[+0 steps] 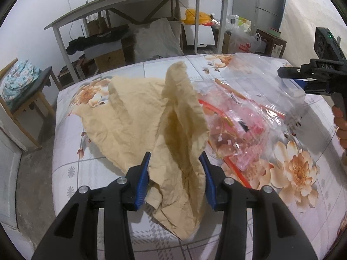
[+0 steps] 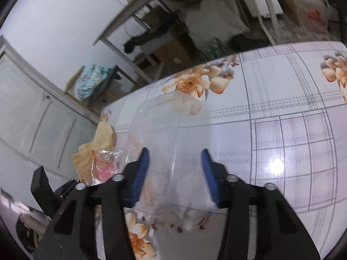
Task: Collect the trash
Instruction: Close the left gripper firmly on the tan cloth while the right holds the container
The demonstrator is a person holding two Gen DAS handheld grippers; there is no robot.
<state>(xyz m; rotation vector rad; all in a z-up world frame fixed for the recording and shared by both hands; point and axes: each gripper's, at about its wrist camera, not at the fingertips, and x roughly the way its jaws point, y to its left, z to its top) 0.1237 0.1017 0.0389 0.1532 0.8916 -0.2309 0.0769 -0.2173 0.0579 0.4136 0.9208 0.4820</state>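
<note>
My left gripper (image 1: 175, 155) is shut on a crumpled tan paper sheet (image 1: 130, 119), which is lifted at the pads and trails onto the floral tablecloth (image 1: 86, 173). Just right of the paper lies a clear plastic bag with pink and red scraps (image 1: 238, 125). At the right edge, my right gripper (image 1: 287, 80) grips a clear plastic container (image 1: 260, 73) above that bag. In the right wrist view the right gripper (image 2: 175, 152) is shut on the clear container (image 2: 171, 130), which fills the gap between the blue pads. The tan paper (image 2: 102, 138) and pink bag (image 2: 104, 169) show at lower left.
Behind the table (image 2: 282, 108) stands a tall wooden bench with white legs (image 1: 138, 2), with boxes, a grey sack (image 1: 156, 39) and white shopping bags (image 1: 245, 41) under and beside it. A chair with blue cloth (image 1: 19, 80) stands left. A grey door (image 2: 32, 119) is near.
</note>
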